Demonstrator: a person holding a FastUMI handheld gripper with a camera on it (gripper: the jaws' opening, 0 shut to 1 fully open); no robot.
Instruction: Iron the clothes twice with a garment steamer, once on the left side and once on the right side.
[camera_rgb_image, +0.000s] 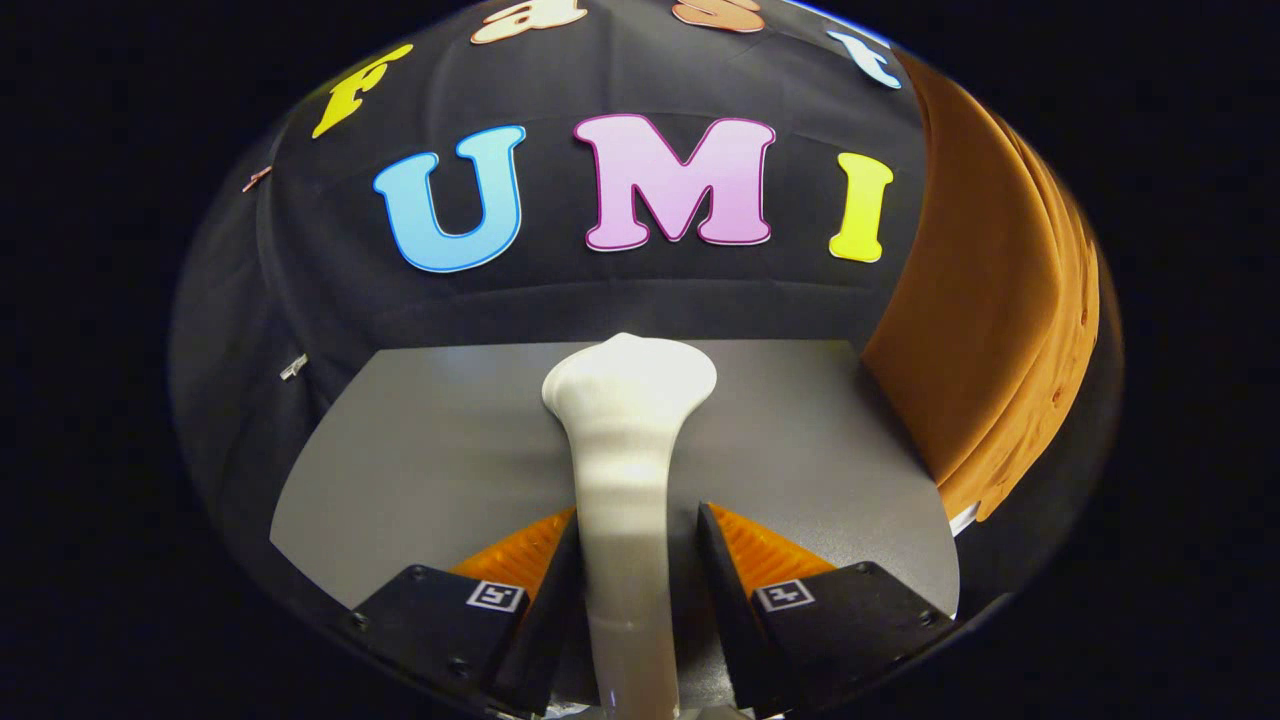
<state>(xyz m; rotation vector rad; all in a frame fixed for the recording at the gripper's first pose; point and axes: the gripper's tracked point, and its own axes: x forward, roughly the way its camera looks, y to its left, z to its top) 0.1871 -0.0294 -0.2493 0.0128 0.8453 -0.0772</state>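
Grey tabletop (420, 470) at left. Gripper (630, 560) fingers closed snug on the white plastic garment steamer's (630, 440) handle, head pointing ahead. Orange cloth garment (975, 300) hangs to the right, apart. Best swing right, bring head flat against fabric.

White garment steamer (628, 450) upright between the gripper (636, 560) fingers, flared head up; orange garment (985, 310) hanging beside.
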